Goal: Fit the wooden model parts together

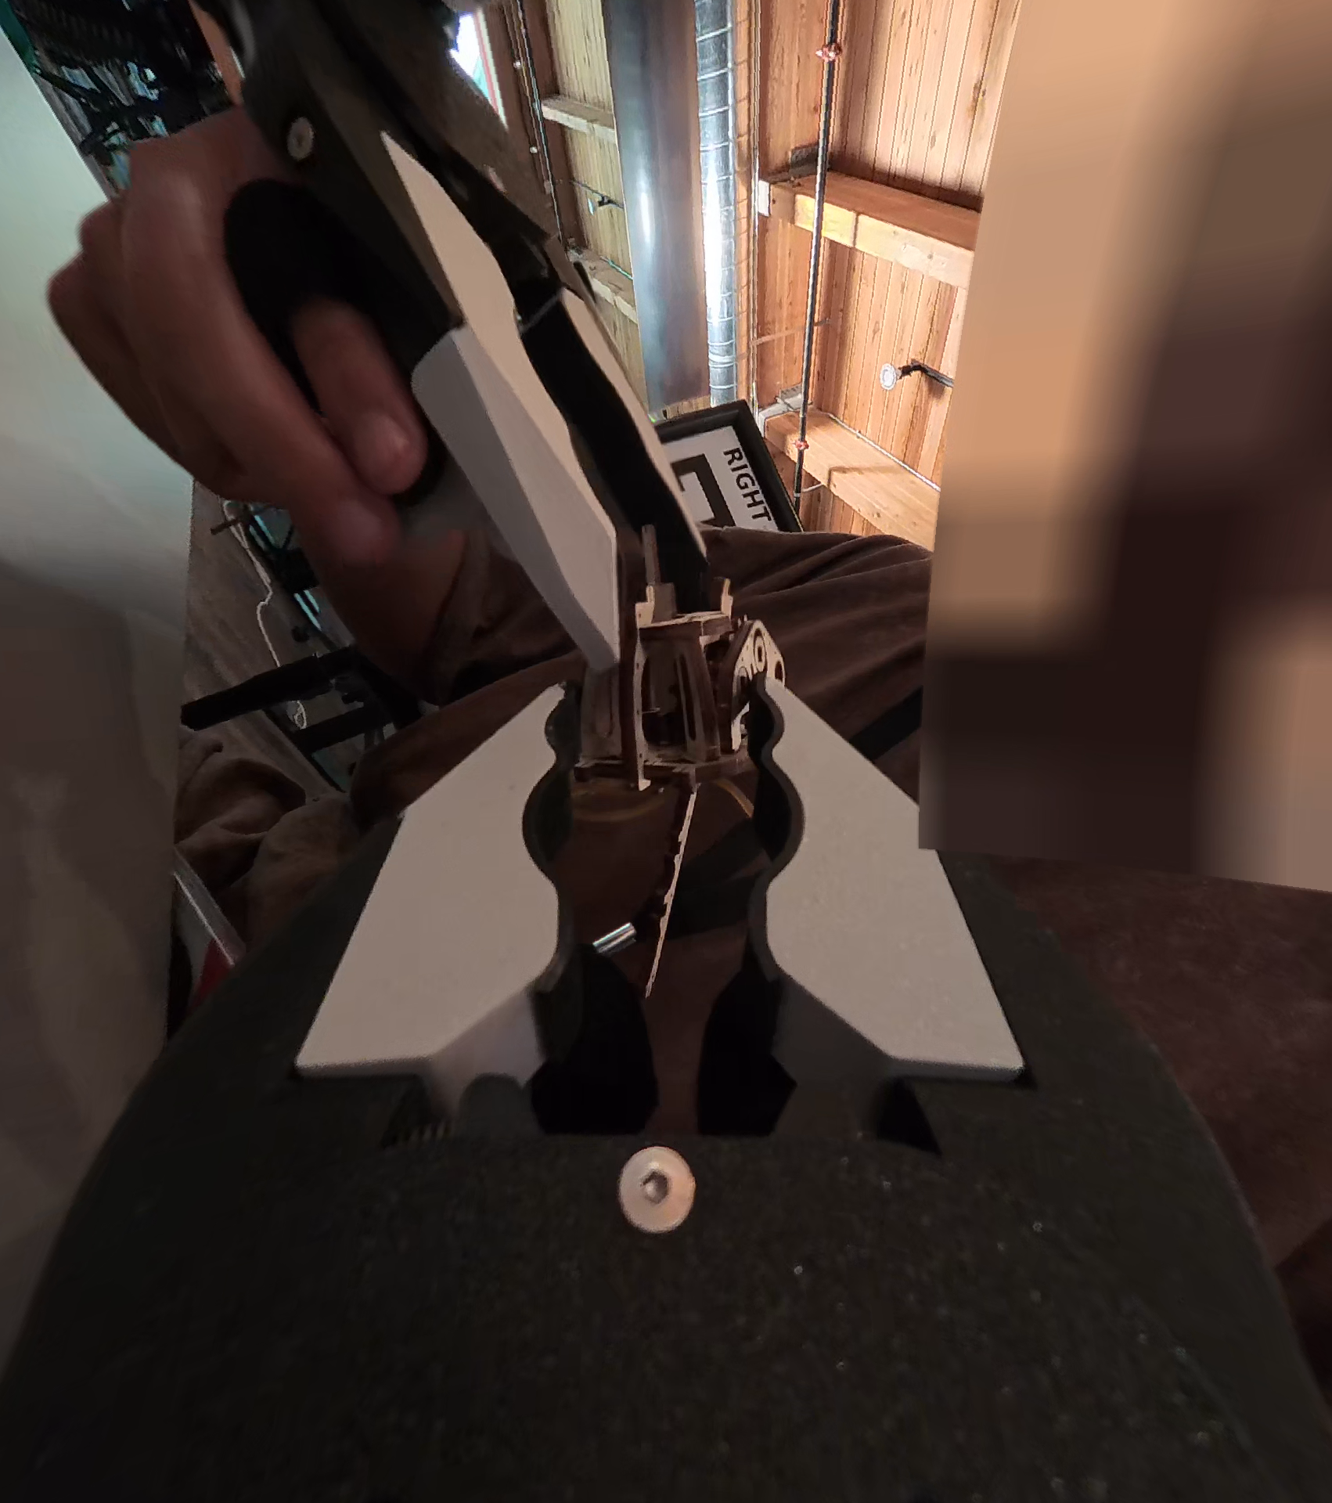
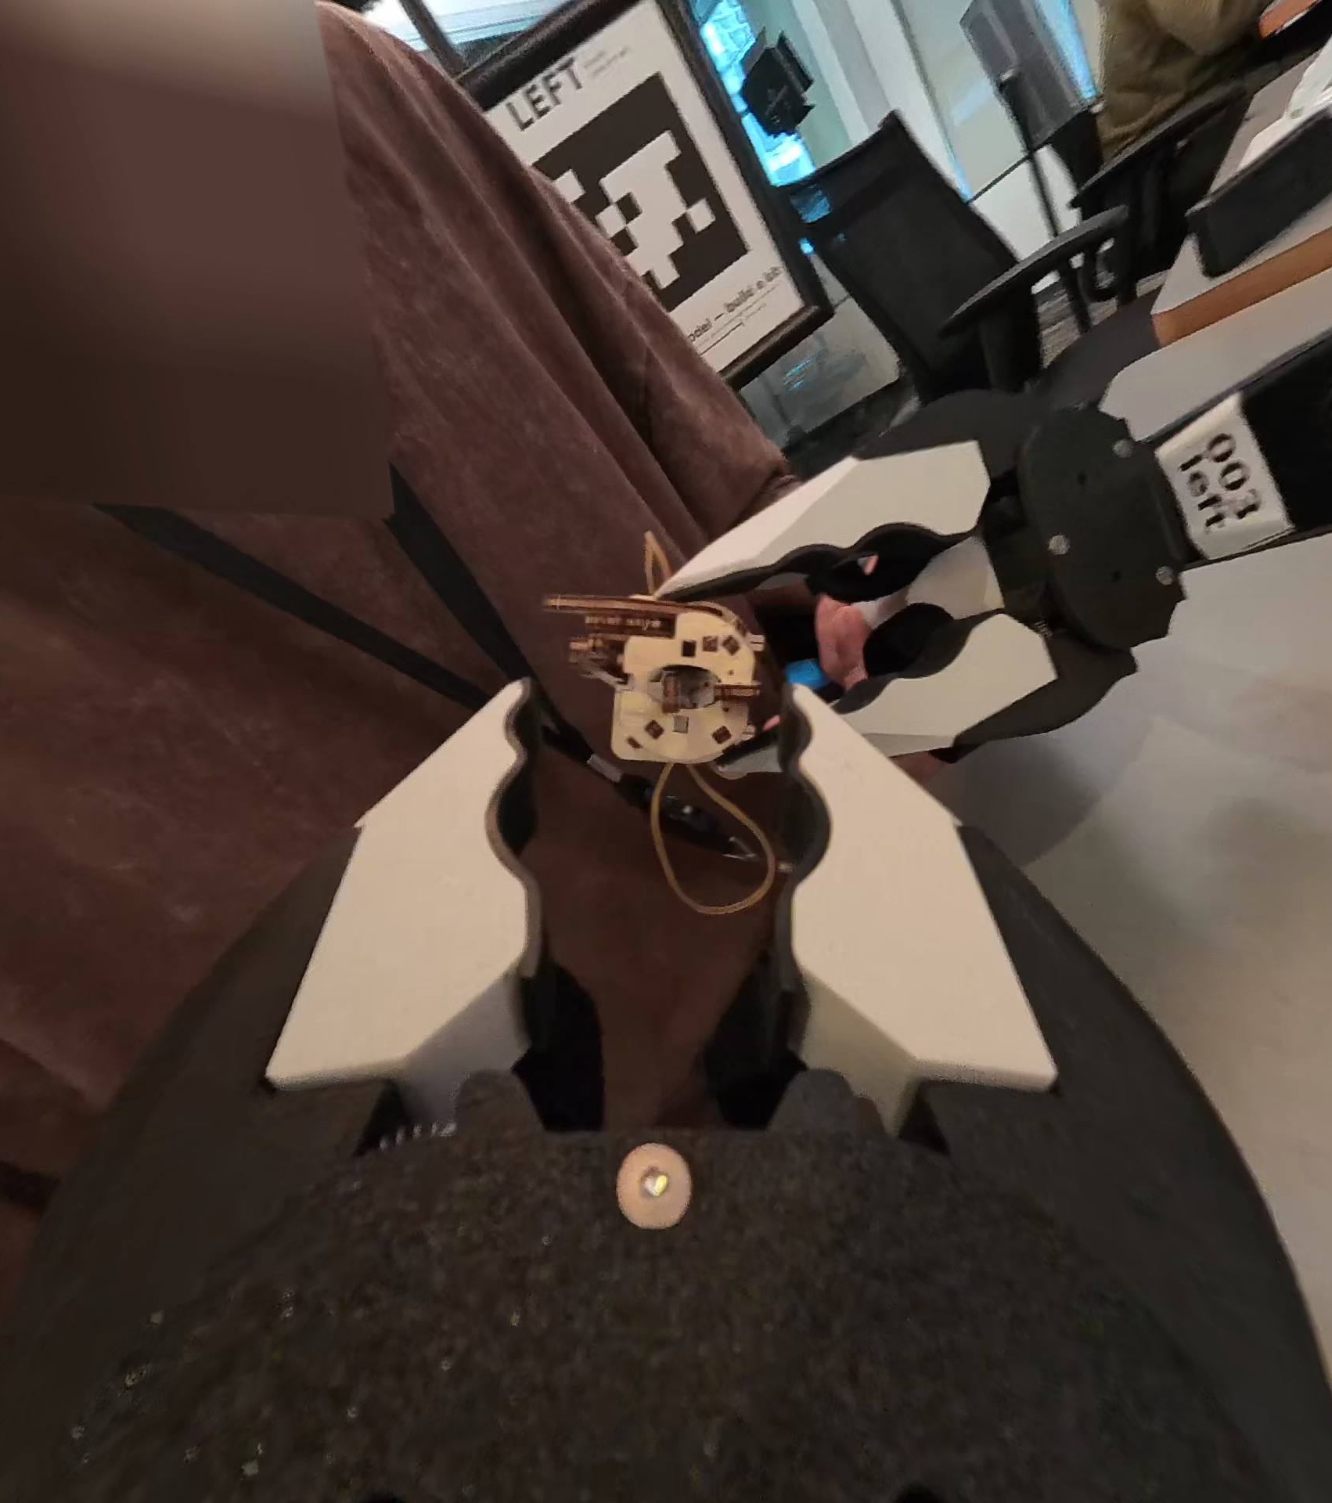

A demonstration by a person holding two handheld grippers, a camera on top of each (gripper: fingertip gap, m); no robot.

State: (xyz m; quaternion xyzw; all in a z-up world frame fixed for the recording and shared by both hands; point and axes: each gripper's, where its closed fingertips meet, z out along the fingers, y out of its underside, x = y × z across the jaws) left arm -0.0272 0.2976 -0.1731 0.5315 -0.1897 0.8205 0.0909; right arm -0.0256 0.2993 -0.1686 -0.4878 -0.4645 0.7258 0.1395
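The small wooden model (image 1: 671, 691) is pinched between my left gripper's (image 1: 667, 687) fingertips and held in the air in front of a person's brown shirt. A toothed wooden strip (image 1: 675, 878) hangs from it toward the camera. In the right wrist view the model (image 2: 679, 691) shows a pale round plate with dark slots, and a rubber band loop (image 2: 716, 854) dangles below. My right gripper (image 2: 659, 695) is open, with its jaws on either side of the model. The left gripper (image 2: 707, 675) comes in from the right and clamps the model top and bottom. A hand (image 1: 240, 350) holds the right gripper (image 1: 650, 610).
A person in a brown shirt (image 2: 321, 651) sits close behind the model. A grey table (image 2: 1175, 813) lies to the right. Framed black-and-white marker boards (image 2: 646, 187) and black office chairs (image 2: 931, 244) stand behind. Wooden ceiling beams and a metal duct (image 1: 663, 203) are overhead. The grippers are tip to tip, or close to it.
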